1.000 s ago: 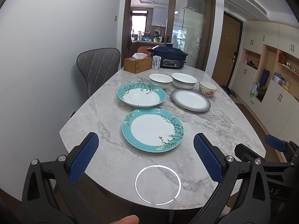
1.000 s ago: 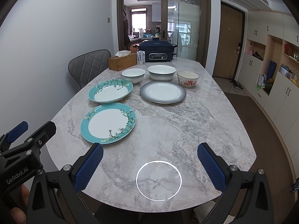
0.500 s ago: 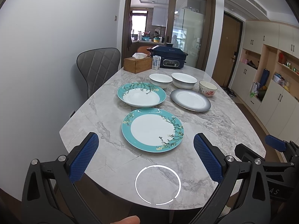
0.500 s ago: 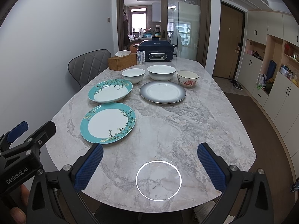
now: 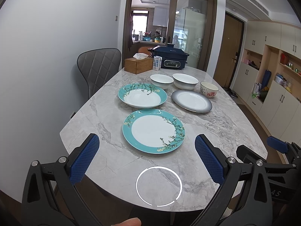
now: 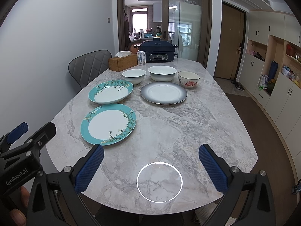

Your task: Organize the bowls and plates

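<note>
Flat teal plate (image 5: 153, 130) nearest table edge, deep teal plate (image 5: 142, 95) just behind it, grey plate (image 5: 191, 100) to right. Three bowls in row beyond: white bowl (image 5: 161, 81), big bowl (image 5: 185, 81), floral bowl (image 5: 209, 92). All on marble table (image 5: 216, 124). Left gripper (image 5: 146, 157) spread wide, empty, over near edge. Right gripper (image 6: 151, 168) likewise spread, empty.

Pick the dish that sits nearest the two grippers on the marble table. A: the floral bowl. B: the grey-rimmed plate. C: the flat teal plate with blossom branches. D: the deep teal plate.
C: the flat teal plate lies closest to the table's near edge, just ahead of the open left gripper; the other dishes sit further back.
</note>
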Tool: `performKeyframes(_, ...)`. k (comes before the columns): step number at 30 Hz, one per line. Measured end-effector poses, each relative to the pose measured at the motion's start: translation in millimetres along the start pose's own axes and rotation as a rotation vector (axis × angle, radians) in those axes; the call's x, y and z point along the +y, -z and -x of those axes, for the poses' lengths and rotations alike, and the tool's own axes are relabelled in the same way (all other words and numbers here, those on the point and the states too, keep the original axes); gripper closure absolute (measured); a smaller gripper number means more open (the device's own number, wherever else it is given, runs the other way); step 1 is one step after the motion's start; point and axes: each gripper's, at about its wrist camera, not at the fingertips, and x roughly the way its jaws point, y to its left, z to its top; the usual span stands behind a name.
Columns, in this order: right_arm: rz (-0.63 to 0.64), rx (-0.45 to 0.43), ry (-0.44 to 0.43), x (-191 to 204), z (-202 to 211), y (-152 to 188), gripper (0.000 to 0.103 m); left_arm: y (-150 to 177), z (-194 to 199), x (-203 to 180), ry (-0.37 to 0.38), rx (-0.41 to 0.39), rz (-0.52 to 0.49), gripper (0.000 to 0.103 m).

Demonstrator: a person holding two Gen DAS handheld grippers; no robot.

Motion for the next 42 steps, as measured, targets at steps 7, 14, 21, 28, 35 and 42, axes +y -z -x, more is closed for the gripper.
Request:
performKeyframes(7, 0.000, 0.000, 0.001, 0, 0, 0, 0.000, 0, 0, 0, 0.001, 0.000, 0.001, 0.000)
performKeyframes(14, 0.000, 0.000, 0.001, 0, 0, 0, 0.000, 0, -1, 0, 0.000, 0.000, 0.000, 0.000)
performKeyframes(21, 0.000, 0.000, 0.001, 0, -1, 0, 0.000, 1, 1, 0, -0.001, 0.002, 0.001, 0.000)
performKeyframes(28, 0.001, 0.002, 0.001, 0, -4, 0, 0.000, 5, -13, -3, -0.003, 0.010, 0.001, 0.000)
performKeyframes(35, -0.002, 0.005, 0.000, -2, -9, -2, 0.000, 8, -40, 6, 0.078, 0.057, 0.037, 0.000)
performKeyframes(42, -0.027, 0.067, -0.044, -21, -46, -4, 0.000, 2, -95, 35, 0.127, 0.179, 0.059, 0.000)
